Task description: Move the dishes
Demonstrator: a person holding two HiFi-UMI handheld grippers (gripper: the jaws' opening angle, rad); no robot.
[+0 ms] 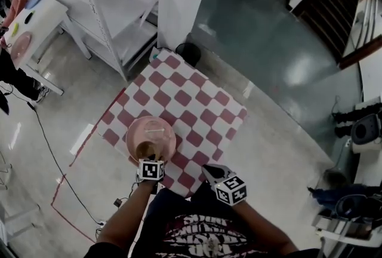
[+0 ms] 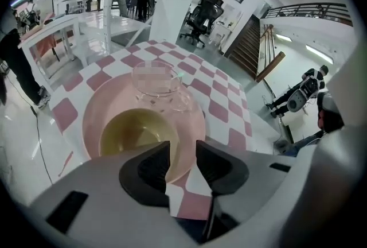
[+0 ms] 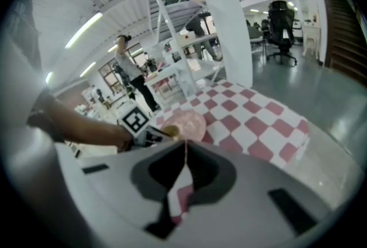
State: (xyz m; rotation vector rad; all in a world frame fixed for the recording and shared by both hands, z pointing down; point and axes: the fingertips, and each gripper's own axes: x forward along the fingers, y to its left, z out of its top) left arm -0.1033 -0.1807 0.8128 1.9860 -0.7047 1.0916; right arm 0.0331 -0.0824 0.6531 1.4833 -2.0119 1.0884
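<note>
**Plate** (image 1: 138,129): 1 pc, round, smooth, pink. Located lower centre of head view, on red/white checked cloth (image 1: 197,101).

**On plate:**
- 1 bowl (image 2: 135,132), round, glossy, olive.
- 1 cup (image 2: 157,86), clear glass, set beyond bowl.

**L tongs** (image 2: 182,152): jaws held apart, nothing gripped. Plate's near rim is seen through gap.

**R tongs** (image 3: 184,146): jaws closed together, empty. Positioned lower right in head view, apart from plate.

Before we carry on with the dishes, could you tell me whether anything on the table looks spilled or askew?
Nothing stands out. The yellowish bowl and the clear glass cup stand upright on the pink plate, and the checked cloth shows no spill.
</note>
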